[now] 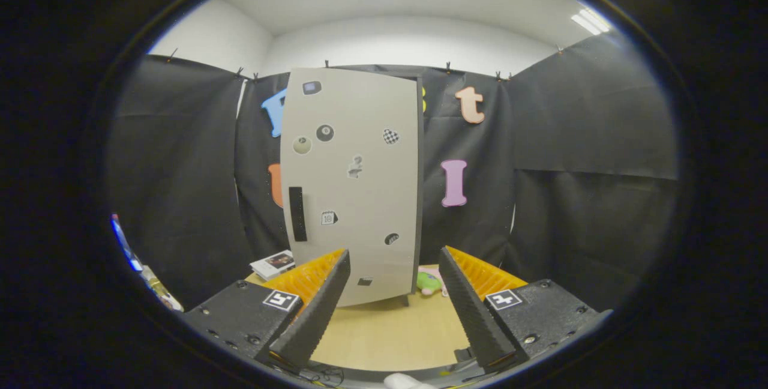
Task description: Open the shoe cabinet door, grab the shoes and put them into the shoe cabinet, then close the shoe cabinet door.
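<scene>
A tall pale grey shoe cabinet point(354, 185) stands upright on the wooden table point(390, 335), its door shut and dotted with several small stickers. A dark vertical handle point(297, 214) sits low on the door's left side. My gripper point(393, 299) is open, with nothing between its fingers, and the cabinet's lower part lies just ahead of them. A small green and pink toy-like item point(429, 281) lies on the table by the cabinet's right foot, partly hidden by the right finger point(468, 305); I cannot tell if it is a shoe.
A small white box point(273, 264) lies on the table left of the cabinet. Black cloth walls close in the booth behind and on both sides. Bare table stretches between the fingers and the cabinet.
</scene>
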Demonstrator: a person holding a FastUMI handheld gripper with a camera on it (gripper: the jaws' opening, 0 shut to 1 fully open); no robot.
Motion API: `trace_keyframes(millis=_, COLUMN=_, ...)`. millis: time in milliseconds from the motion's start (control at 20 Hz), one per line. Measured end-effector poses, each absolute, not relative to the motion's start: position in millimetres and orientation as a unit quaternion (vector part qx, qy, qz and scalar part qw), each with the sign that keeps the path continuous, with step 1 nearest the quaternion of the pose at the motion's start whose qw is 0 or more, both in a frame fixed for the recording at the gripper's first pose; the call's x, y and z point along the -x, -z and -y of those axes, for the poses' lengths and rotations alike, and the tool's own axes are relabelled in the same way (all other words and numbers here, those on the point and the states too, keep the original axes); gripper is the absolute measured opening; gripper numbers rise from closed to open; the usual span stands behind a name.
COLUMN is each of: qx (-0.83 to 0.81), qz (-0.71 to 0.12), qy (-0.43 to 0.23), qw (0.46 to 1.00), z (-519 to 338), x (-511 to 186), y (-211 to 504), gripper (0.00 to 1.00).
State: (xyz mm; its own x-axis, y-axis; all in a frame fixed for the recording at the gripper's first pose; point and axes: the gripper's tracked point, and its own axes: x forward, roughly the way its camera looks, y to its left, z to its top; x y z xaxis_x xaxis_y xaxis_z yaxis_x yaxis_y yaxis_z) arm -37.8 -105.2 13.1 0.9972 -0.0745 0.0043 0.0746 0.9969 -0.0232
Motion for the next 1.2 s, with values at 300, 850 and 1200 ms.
trace_keyframes(millis=300, qx=0.003, qz=0.002, qy=0.044, qw=0.999, z=110, x=36, y=-12, gripper=0.98)
trace_keyframes(millis=850, qx=0.002, qz=-0.008, qy=0.046, qw=0.999, z=104, x=23, y=-6, gripper=0.98)
trace_keyframes(millis=1200, qx=0.006, qz=-0.008, qy=0.048, qw=0.999, z=104, x=20, y=-7, gripper=0.98)
